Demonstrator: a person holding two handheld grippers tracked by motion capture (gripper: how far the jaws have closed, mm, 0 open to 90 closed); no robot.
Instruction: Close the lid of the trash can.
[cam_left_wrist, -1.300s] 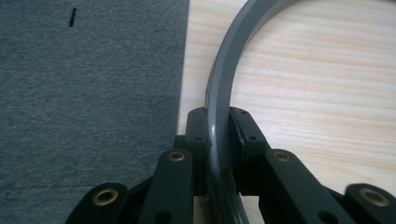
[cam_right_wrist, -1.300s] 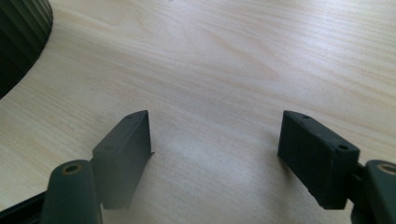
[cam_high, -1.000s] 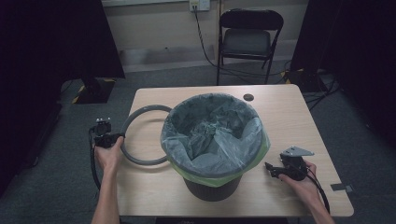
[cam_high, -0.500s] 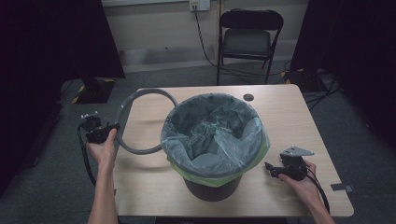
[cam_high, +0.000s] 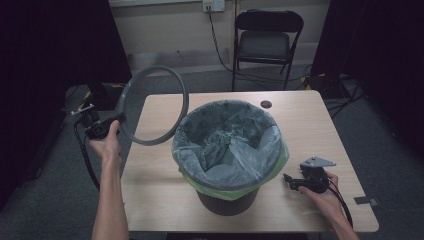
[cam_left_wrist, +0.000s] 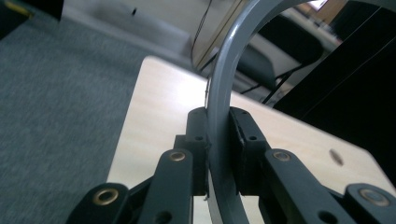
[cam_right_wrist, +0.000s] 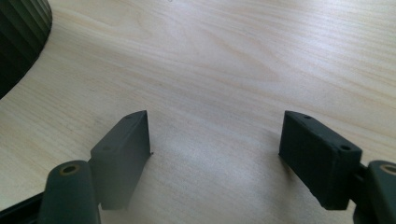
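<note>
A grey plastic ring (cam_high: 176, 87) stands tilted in the air off the table's left edge, held at its lower left rim by my left gripper (cam_high: 114, 121). Seen from the left gripper view, both pads press on the ring's band (cam_left_wrist: 219, 112), which runs up between them; the left gripper (cam_left_wrist: 218, 140) is shut on it. A dark waste bin (cam_high: 227, 202) lined with a pale bag (cam_high: 227, 147) stands mid-table. My right gripper (cam_high: 290, 180) rests on the table to the bin's right. In its own view the right gripper (cam_right_wrist: 215, 149) stands open over bare wood, with the ribbed bin wall (cam_right_wrist: 18, 37) at far left.
The wooden table (cam_high: 310, 130) has a small dark disc (cam_high: 266, 104) near its far edge. A folding chair (cam_high: 267, 40) stands behind the table, with cables on the floor beside it. A small tag (cam_high: 366, 201) lies at the table's right front corner.
My left gripper has lifted the ring off the table and tipped it from lying flat to nearly upright, moving it left and up. The right gripper has stayed put.
</note>
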